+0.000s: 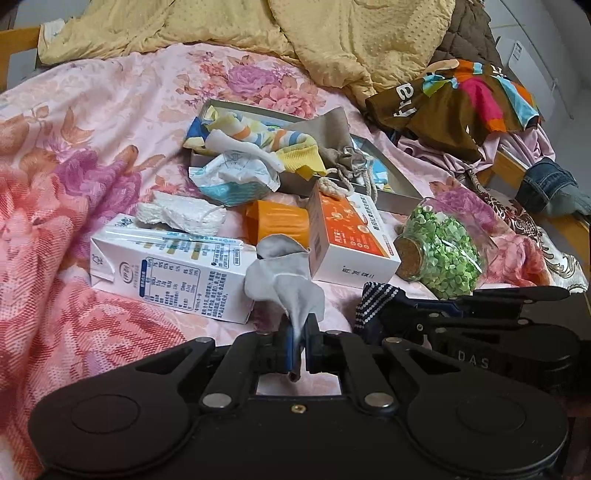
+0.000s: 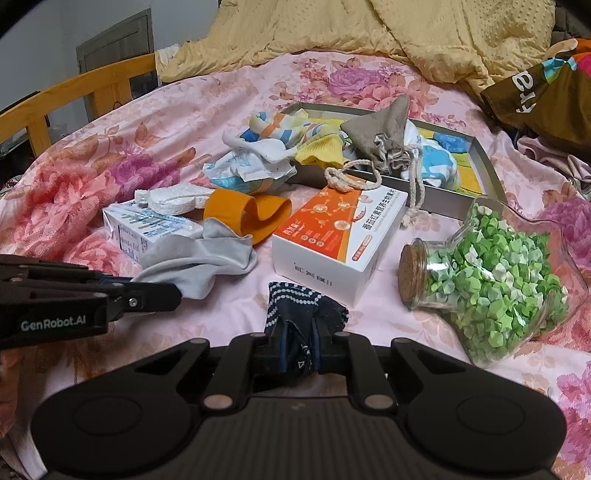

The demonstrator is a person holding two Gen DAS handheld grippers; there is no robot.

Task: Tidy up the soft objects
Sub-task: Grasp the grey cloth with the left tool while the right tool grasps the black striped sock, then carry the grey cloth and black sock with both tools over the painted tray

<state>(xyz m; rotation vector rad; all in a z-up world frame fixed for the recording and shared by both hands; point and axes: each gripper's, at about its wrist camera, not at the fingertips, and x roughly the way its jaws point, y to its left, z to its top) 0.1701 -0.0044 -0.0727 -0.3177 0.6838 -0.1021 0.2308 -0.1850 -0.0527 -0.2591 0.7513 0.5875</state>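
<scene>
left claw (image 1: 300, 332) clamped on grey sock (image 1: 284, 280) | right claw (image 2: 300, 345) clamped on navy sock (image 2: 306, 314) | one jar (image 2: 495, 280)

Bedroom: floral bedsheet (image 1: 92, 122), yellow quilt (image 1: 229, 29).

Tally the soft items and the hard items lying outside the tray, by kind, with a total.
Socks: 2, grey sock in the left gripper, navy dotted sock in the right gripper
Orange cloth: 1
Cartons and boxes: 2, milk carton, orange box
Glass jar: 1
Total: 6
</scene>
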